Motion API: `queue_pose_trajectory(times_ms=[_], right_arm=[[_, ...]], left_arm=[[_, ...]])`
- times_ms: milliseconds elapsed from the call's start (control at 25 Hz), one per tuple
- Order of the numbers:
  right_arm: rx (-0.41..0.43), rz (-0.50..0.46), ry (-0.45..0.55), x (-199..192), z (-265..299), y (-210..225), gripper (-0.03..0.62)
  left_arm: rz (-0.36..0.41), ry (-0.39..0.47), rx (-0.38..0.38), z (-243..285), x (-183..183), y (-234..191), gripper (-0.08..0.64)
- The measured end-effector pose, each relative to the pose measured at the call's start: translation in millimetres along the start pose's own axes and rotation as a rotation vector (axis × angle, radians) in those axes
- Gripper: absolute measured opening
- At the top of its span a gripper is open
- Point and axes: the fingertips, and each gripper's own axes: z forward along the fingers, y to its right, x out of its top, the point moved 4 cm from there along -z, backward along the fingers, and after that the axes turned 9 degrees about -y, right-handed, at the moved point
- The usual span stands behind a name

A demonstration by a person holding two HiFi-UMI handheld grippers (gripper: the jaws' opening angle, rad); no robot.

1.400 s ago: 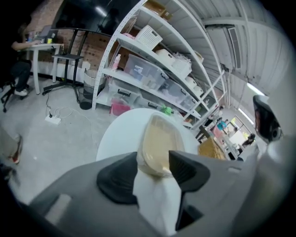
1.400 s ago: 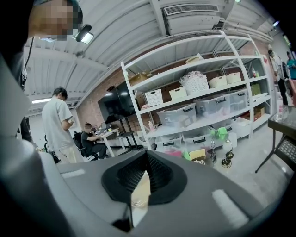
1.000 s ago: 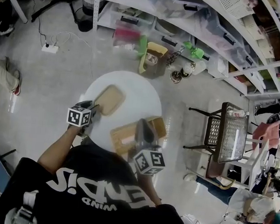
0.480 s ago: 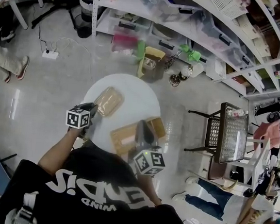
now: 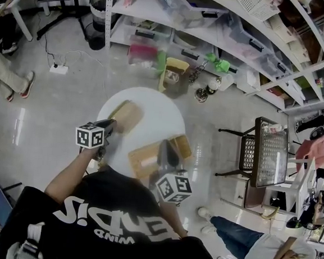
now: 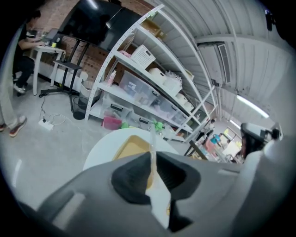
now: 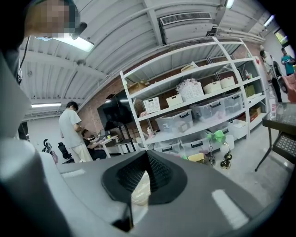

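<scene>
Over round white counter (image 5: 159,112), pinching tan tray (image 5: 127,116) rim in closed left tongs (image 5: 111,125), clamping right tongs (image 5: 164,147) on cardboard box (image 5: 141,159) edge.

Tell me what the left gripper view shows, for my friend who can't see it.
The left gripper has its jaws shut on a flat tan packet, with a round white table behind it. Farther back stand white shelves full of storage boxes.
</scene>
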Motion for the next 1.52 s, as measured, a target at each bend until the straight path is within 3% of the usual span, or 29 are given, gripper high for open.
queue_pose_trajectory(times_ms=[360,920,1240,1520], right_arm=[[-0.004,0.0,0.023,-2,-17,-3,0.0],[0.015,-0.019,0.034,0,-28,-1,0.0],[0.046,-0.041,0.03,3,-17,-9,0.0],[0.077,-0.08,0.033,9,-7,-19,0.0]], left_arm=[[0.018,0.072,-0.05,-13,18,29,0.034],[0.257,0.311,0.058,-93,98,101,0.034],[0.299,0.382,0.083,-147,98,125,0.034],[0.373,0.448,0.155,-172,84,131,0.034]])
